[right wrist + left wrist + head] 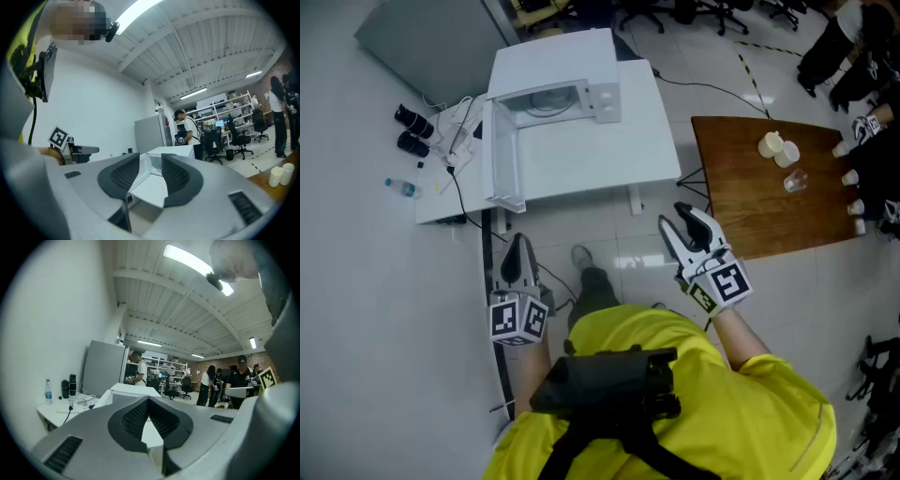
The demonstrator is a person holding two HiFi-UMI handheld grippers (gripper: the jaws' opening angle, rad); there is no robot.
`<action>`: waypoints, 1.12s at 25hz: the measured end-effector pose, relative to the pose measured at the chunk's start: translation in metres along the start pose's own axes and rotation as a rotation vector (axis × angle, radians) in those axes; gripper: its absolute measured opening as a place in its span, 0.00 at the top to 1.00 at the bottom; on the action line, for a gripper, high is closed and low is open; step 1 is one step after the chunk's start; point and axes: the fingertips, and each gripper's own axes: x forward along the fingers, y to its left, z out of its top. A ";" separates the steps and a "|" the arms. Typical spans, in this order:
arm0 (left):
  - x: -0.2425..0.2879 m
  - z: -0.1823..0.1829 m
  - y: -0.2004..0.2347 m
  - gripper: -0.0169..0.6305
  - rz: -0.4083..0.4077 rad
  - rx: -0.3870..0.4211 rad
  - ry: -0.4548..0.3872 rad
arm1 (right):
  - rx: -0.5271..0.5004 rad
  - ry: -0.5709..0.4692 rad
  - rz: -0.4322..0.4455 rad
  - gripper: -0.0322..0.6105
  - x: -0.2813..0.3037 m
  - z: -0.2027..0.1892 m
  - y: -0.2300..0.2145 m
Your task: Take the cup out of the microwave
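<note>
Chest pack (609,384): closest in, black, strapped over a yellow shirt, and both tools are held out ahead of it.
Left gripper (519,246): pads pressed together at the tips, nothing between them and touching nothing. It hangs over the floor, short of the white table (619,159).
Right gripper (673,217): jaws a modest way apart and empty. Its own view shows the microwave framed in the gap, but well off.
Door (502,159): swung fully open to the left, so the way in is free.
Microwave (581,94): sits on the white table, cavity facing us, with a round turntable (548,100) showing inside.
Cup: should be in that cavity, but I can't pick it out from here.
Handling: I'd guess light and rigid, with a smooth wall that could slip, and perhaps with liquid inside. Best taken across the body at mid-height and kept upright.
Next: the right jaws look too narrow for a cup and would likely need widening.
Wooden table (750,206): farther right, with pale cups (772,145) standing on it, not the ones we want.
</note>
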 end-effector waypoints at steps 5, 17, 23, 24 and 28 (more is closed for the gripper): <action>0.073 0.016 0.082 0.98 -0.040 0.024 0.041 | 0.021 0.046 -0.006 0.61 0.145 -0.013 0.015; 0.199 0.012 0.204 0.99 -0.110 0.041 0.179 | 0.036 0.221 -0.153 0.50 0.381 -0.098 -0.016; 0.242 -0.005 0.213 0.99 -0.137 0.050 0.240 | 0.002 0.289 -0.303 0.38 0.501 -0.182 -0.075; 0.246 -0.009 0.214 0.99 -0.142 0.052 0.251 | -0.001 0.300 -0.330 0.29 0.519 -0.195 -0.086; 0.264 -0.021 0.220 0.99 -0.155 0.071 0.285 | 0.009 0.334 -0.391 0.24 0.581 -0.234 -0.124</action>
